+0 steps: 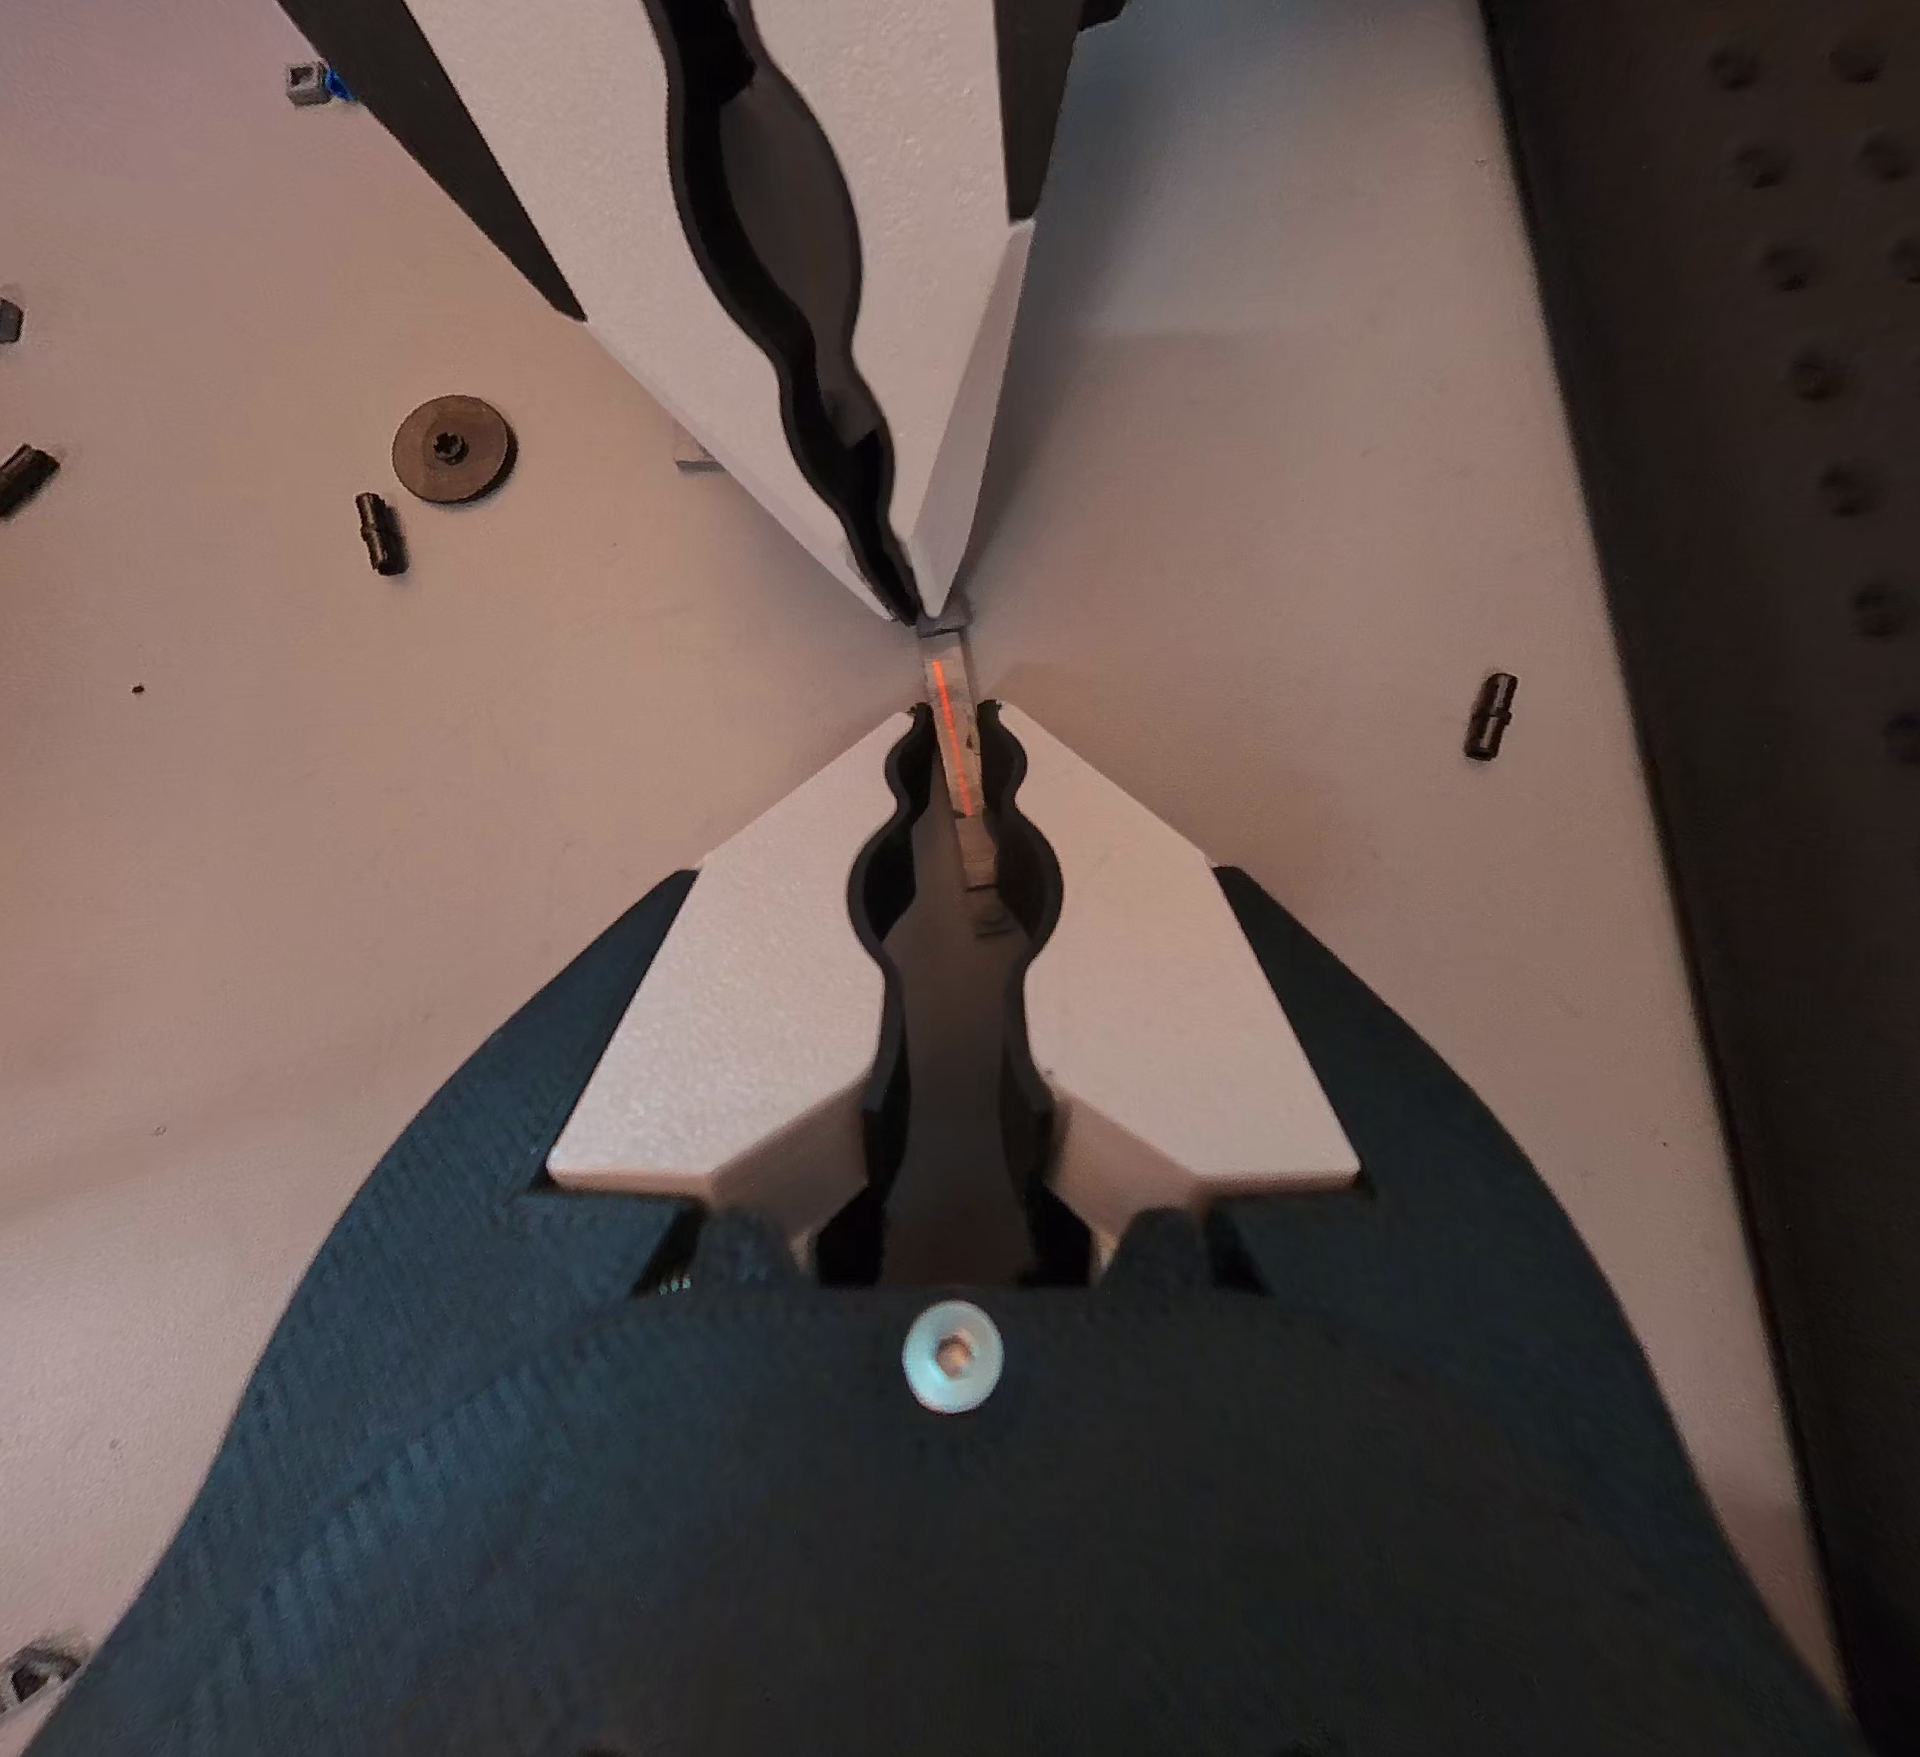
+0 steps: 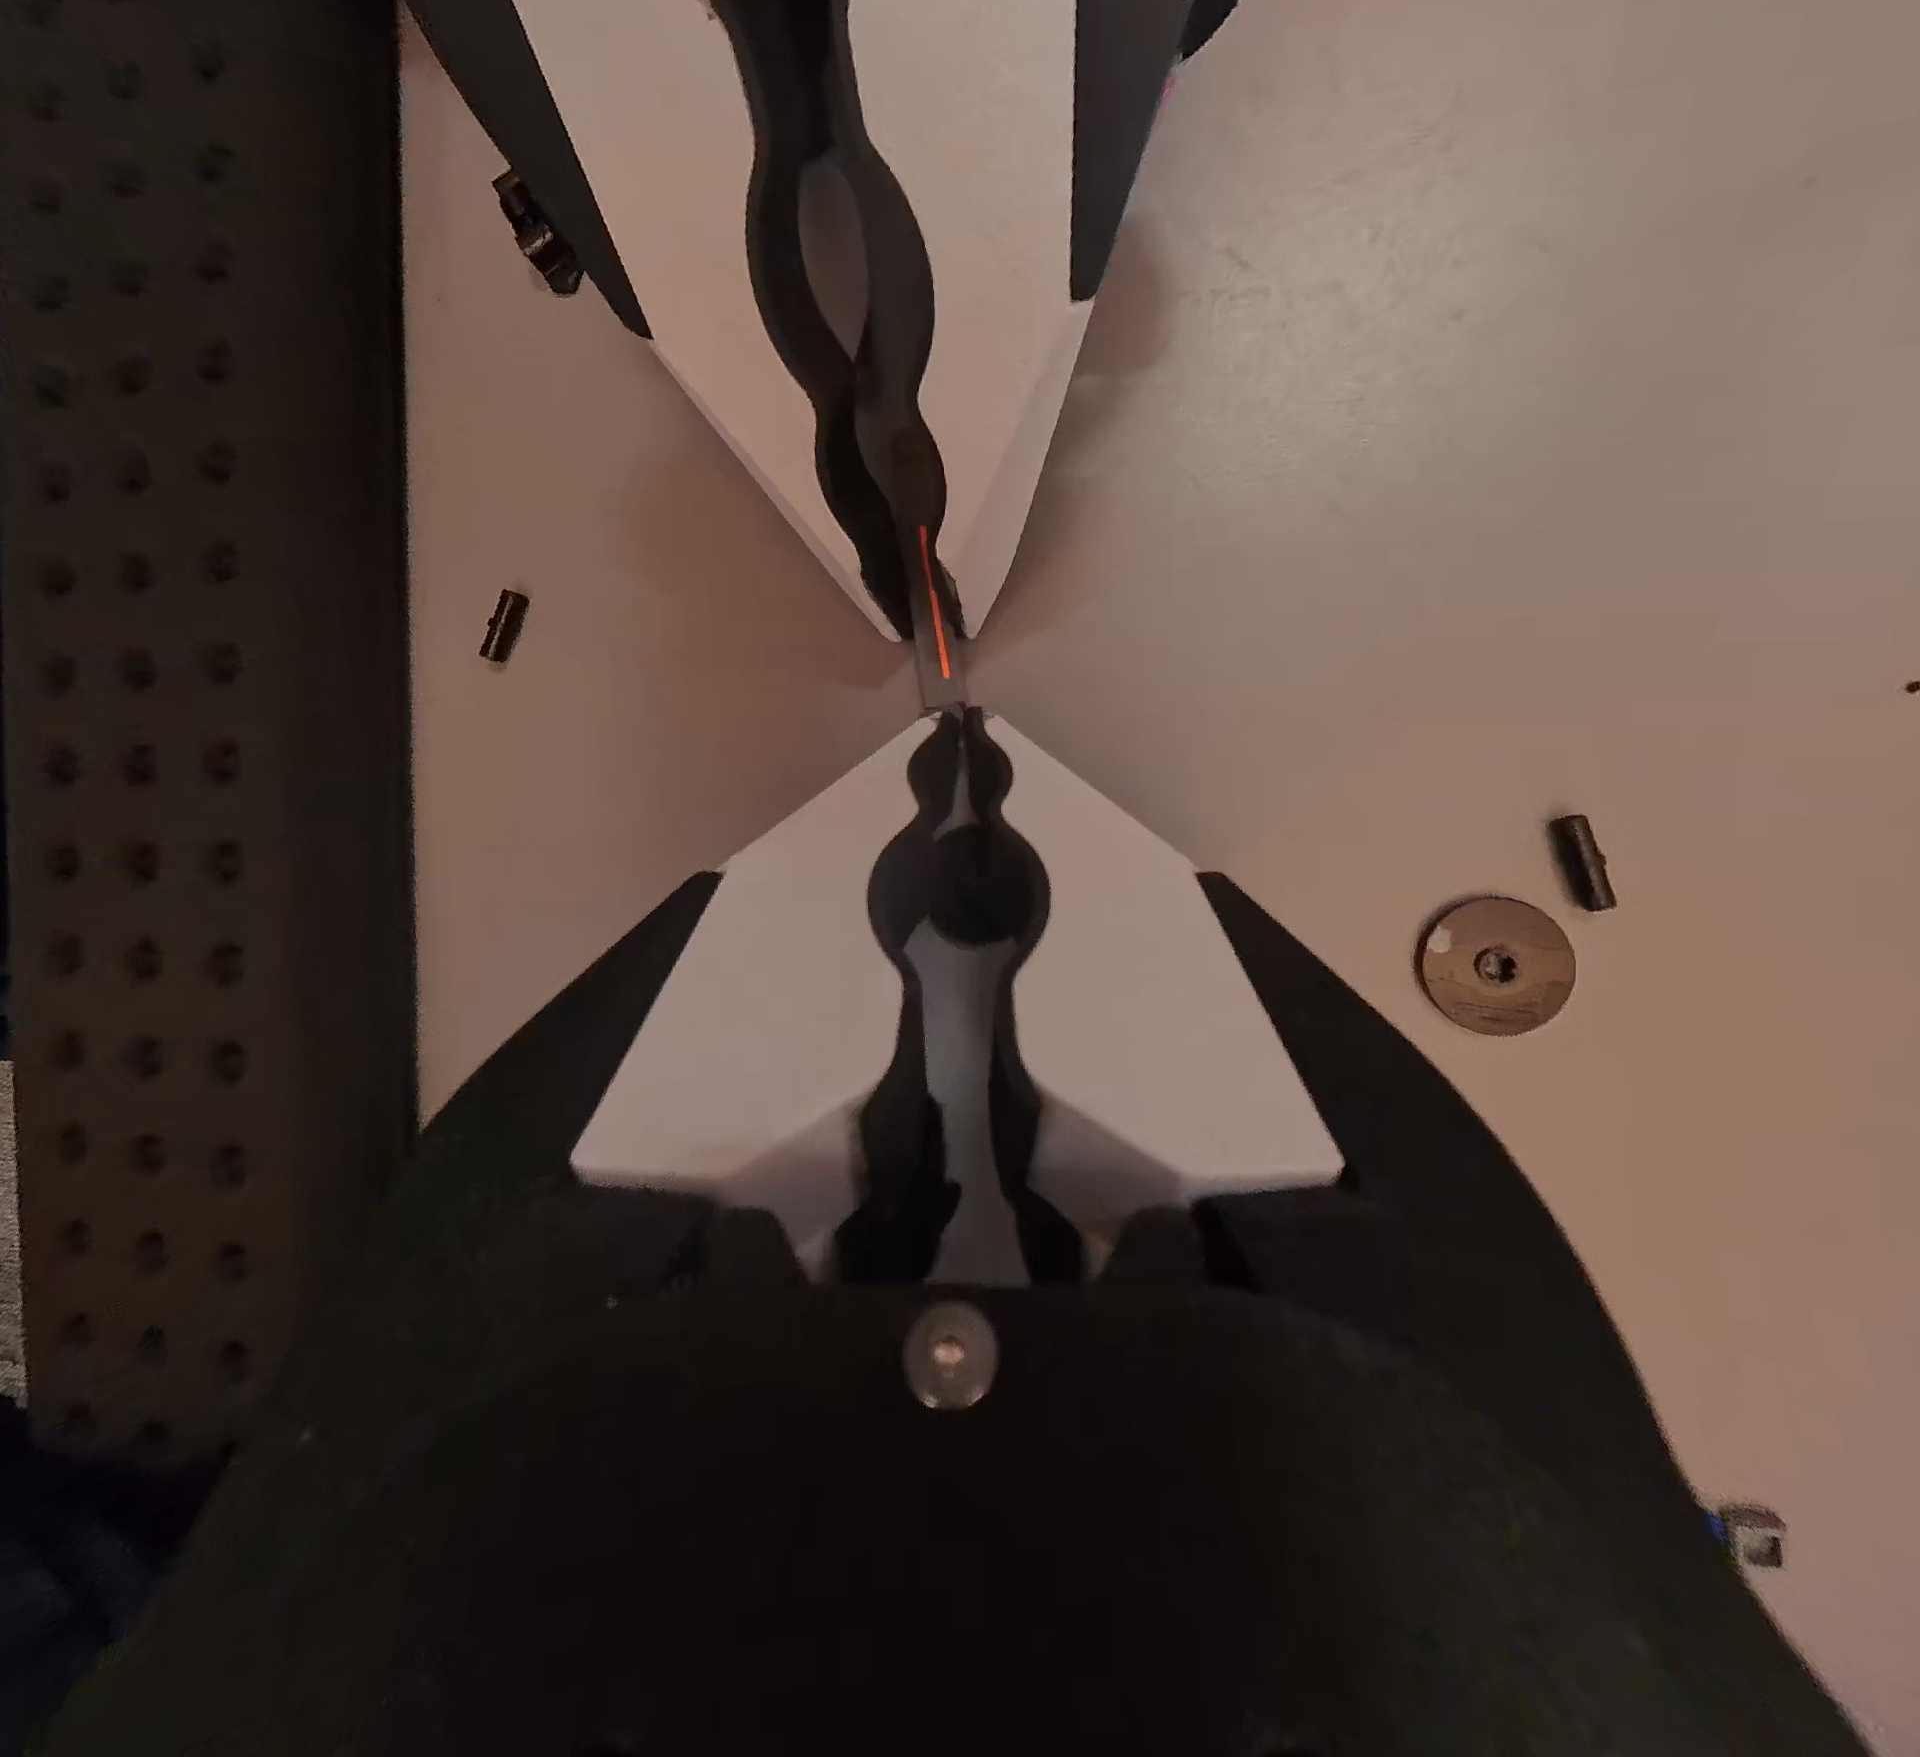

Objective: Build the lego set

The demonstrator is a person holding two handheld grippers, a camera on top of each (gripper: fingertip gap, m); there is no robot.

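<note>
A thin grey lego piece with an orange stripe (image 1: pixel 954 751) sits in the air between the two grippers, above the counter (image 1: pixel 312 824), and it is the part being worked on. The left gripper (image 1: pixel 956 720) has its jaws clamped on the near length of this piece, which runs back between them. The right gripper (image 1: pixel 914 611) meets it tip to tip from the opposite side; in the right wrist view its own jaws (image 2: pixel 954 718) are together at the tips, apparently pinching something small against the end of the piece (image 2: pixel 940 658), though what exactly it grips is too small to tell.

The step looks like joining a small part onto the end of the striped piece. To do it well, I would keep both tools on one straight line, push along the length of the piece rather than across it, and hold the left grip firm so the thin piece does not pivot or slip sideways. A slow, even squeeze suits such a narrow contact.

Loose parts lie on the counter around them: a dark round disc (image 1: pixel 454 448), a short black pin (image 1: pixel 380 533) just beside it, and another black pin (image 1: pixel 1489 715) near the dark studded mat (image 1: pixel 1766 460) along the counter's edge.
</note>
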